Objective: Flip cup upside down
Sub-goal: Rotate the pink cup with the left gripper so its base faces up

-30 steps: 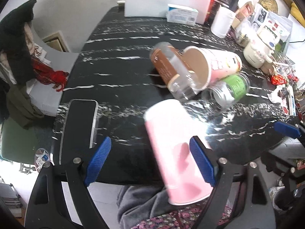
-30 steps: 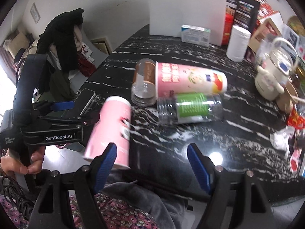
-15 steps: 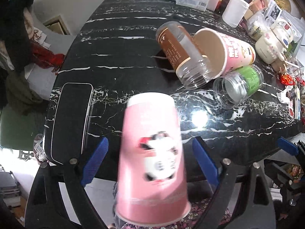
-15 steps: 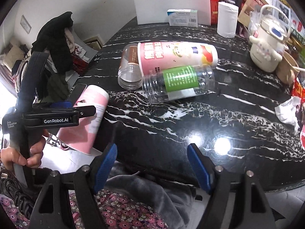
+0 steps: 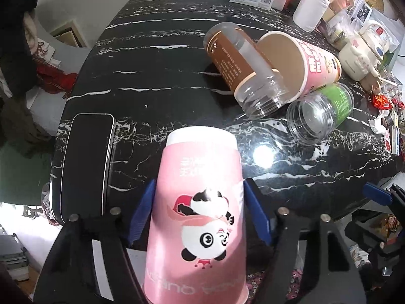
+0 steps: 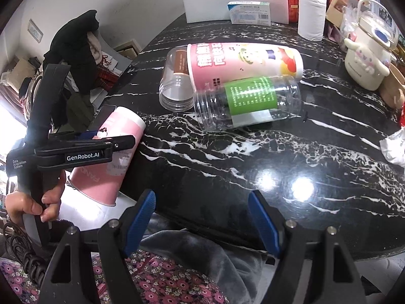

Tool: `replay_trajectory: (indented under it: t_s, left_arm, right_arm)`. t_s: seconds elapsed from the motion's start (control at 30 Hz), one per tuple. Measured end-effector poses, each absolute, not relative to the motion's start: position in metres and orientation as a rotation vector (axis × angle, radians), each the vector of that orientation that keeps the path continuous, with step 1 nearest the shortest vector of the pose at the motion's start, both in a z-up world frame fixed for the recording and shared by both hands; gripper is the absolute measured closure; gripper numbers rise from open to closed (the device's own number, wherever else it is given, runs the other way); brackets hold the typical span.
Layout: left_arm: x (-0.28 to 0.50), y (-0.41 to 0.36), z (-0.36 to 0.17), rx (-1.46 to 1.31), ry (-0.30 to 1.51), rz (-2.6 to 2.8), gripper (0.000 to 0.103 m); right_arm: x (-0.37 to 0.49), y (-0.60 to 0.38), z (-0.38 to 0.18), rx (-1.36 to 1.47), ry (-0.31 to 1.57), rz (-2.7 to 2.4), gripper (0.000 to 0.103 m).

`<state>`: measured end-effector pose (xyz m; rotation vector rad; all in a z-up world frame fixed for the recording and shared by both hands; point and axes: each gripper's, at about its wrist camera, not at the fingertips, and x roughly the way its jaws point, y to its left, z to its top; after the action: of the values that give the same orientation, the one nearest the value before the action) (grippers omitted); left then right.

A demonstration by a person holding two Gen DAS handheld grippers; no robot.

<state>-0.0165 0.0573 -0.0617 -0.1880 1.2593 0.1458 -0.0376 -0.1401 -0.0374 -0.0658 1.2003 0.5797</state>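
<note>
A pink paper cup with a panda print (image 5: 202,215) is clamped between the blue pads of my left gripper (image 5: 200,212). It is tilted, its closed base toward the table and its rim toward the camera, held at the table's near edge. The right wrist view shows the same cup (image 6: 114,152) in the left gripper (image 6: 88,149), base up and forward over the table edge. My right gripper (image 6: 202,217) is open and empty, hovering over the near table edge, apart from the cup.
On the black marble table (image 5: 164,76) lie a brown-labelled clear jar (image 5: 240,71), a large pink paper cup (image 5: 303,63) and a green-labelled clear jar (image 5: 321,111). A phone (image 5: 83,164) lies at the left edge. A kettle (image 6: 367,53), tissue roll (image 6: 311,15) and boxes stand behind.
The left gripper has closed on the pink cup and turned it, so the panda print faces the camera and the base points to the table. The right gripper has stayed open.
</note>
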Motion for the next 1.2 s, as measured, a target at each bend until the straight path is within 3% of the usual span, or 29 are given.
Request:
replay_trajectory:
  t_s: [0.43,1.2]
  left_arm:
    - [-0.019,0.056,-0.054,-0.183,1.243,0.129,0.034]
    - [-0.030,0.032,0.026,-0.158,0.968,0.027,0.035]
  right_arm:
    - [-0.033,-0.140,-0.045,-0.057,1.222,0.589,0.027]
    - [-0.025,-0.141,-0.021,-0.055,1.136,0.589,0.027]
